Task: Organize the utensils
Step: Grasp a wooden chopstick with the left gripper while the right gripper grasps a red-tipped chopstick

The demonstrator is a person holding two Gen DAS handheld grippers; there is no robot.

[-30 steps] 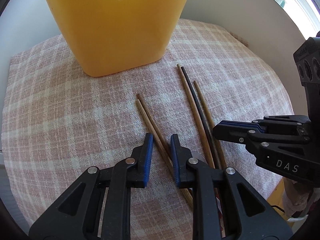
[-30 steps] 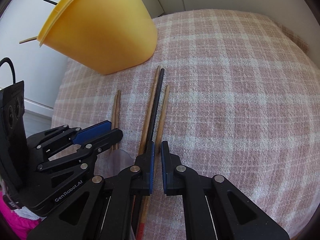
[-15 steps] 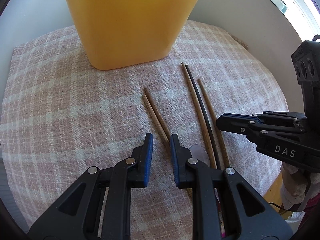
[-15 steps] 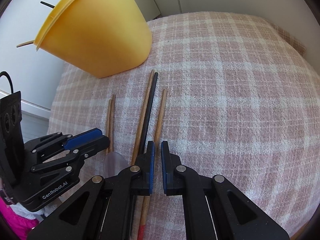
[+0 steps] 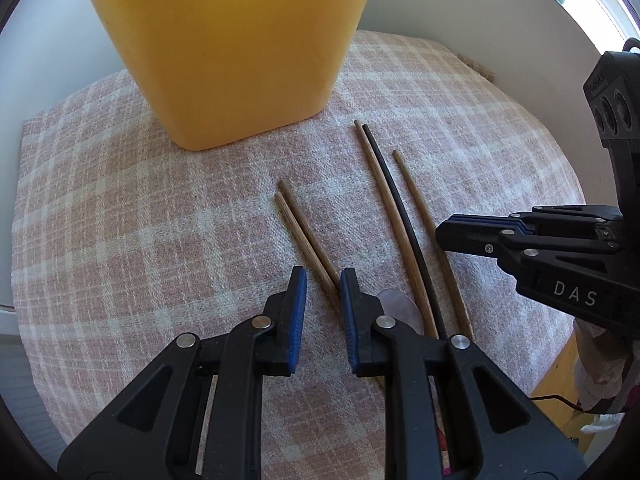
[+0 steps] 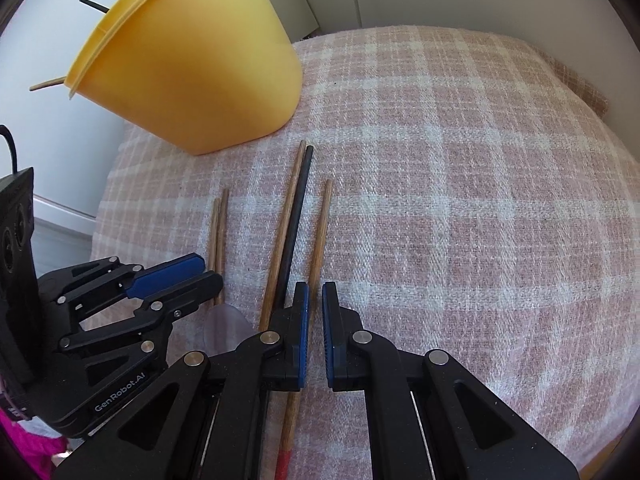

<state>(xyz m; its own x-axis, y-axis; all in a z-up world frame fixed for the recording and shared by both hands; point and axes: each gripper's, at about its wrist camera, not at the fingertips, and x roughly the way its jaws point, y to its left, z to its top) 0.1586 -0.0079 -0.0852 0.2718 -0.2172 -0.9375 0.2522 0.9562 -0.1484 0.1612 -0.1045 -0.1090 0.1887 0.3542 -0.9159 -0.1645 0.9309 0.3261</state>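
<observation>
In the left wrist view, the left hand-held gripper [image 5: 322, 286] fills the lower middle of the frame, its blue pads a narrow gap apart with nothing pinched; a pair of brown chopsticks [image 5: 301, 227] runs under that gap on the checked cloth [image 5: 120, 240] covering the counter. To the right lie a long brown chopstick [image 5: 390, 216], a black chopstick [image 5: 404, 220] against it, and a third brown chopstick [image 5: 430, 224] slightly apart. A yellow bin [image 5: 236, 48] stands at the upper middle. A pale, translucent piece [image 5: 396, 306], possibly a spoon bowl, shows beside the right pad. In the right wrist view, the right hand-held gripper [image 6: 315, 316] sits at the lower middle, closed to a slit and gripping nothing, above the third brown chopstick.
</observation>
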